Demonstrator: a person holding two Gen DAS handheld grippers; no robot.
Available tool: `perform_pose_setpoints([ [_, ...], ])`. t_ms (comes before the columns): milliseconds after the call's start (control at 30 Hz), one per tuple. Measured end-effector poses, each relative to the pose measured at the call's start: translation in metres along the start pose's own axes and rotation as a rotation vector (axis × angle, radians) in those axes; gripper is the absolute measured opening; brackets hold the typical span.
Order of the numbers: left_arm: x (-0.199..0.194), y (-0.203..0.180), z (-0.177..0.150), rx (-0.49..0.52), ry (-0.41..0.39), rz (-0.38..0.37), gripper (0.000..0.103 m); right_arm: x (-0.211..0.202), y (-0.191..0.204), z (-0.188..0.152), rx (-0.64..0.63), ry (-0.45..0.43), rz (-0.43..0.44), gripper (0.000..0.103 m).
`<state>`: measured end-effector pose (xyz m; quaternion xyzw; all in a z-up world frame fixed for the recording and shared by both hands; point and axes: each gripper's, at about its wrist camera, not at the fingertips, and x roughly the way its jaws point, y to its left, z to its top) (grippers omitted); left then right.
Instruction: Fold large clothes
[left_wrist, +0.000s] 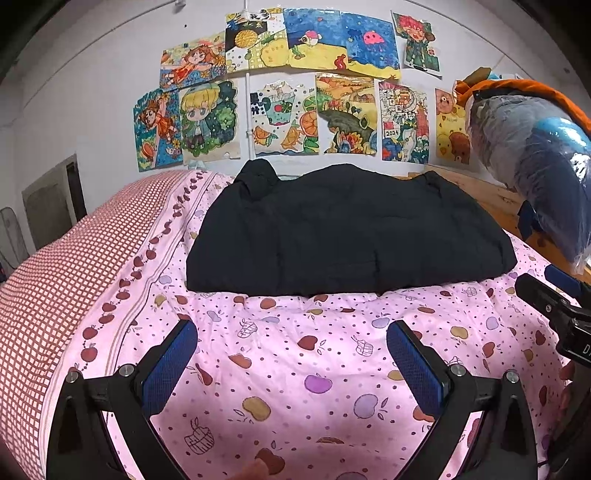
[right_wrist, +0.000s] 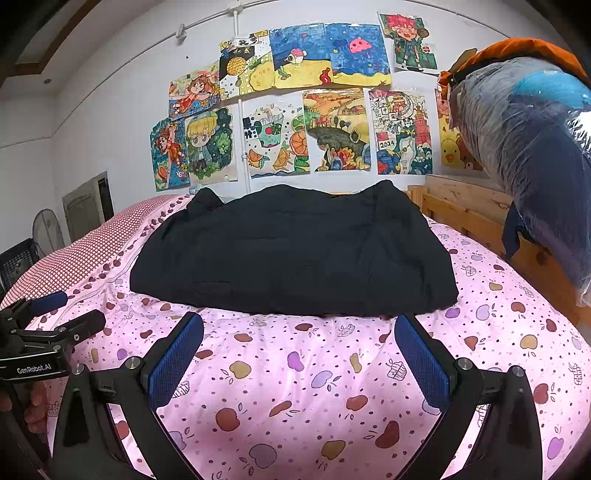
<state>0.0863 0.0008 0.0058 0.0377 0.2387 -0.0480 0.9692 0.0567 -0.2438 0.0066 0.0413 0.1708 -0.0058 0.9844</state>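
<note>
A large black garment (left_wrist: 343, 232) lies folded into a broad slab on the pink apple-print bedsheet (left_wrist: 295, 369), its near hem facing me. In the right wrist view the same black garment (right_wrist: 295, 251) sits ahead in the centre. My left gripper (left_wrist: 291, 332) hovers open above the sheet, short of the hem, nothing between its blue pads. My right gripper (right_wrist: 299, 328) is also open, its right fingertip (right_wrist: 406, 325) close to the hem. Each gripper shows at the edge of the other's view: the right gripper (left_wrist: 554, 299) and the left gripper (right_wrist: 55, 314).
A red checked cover (left_wrist: 74, 266) runs along the bed's left side. A wooden bed frame (right_wrist: 476, 218) stands at the right, with plastic-bagged bedding (right_wrist: 532, 155) piled on it. Children's drawings (left_wrist: 295, 92) cover the far wall. A fan and crate (right_wrist: 33, 243) stand far left.
</note>
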Motion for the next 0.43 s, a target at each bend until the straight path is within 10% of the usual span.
perform_pose_setpoints([
  [433, -0.0023, 0.0033, 0.0023, 0.002, -0.001, 0.004, 0.103, 0.0002, 0.0000, -0.0024, 0.001, 0.001, -0.001, 0.101],
])
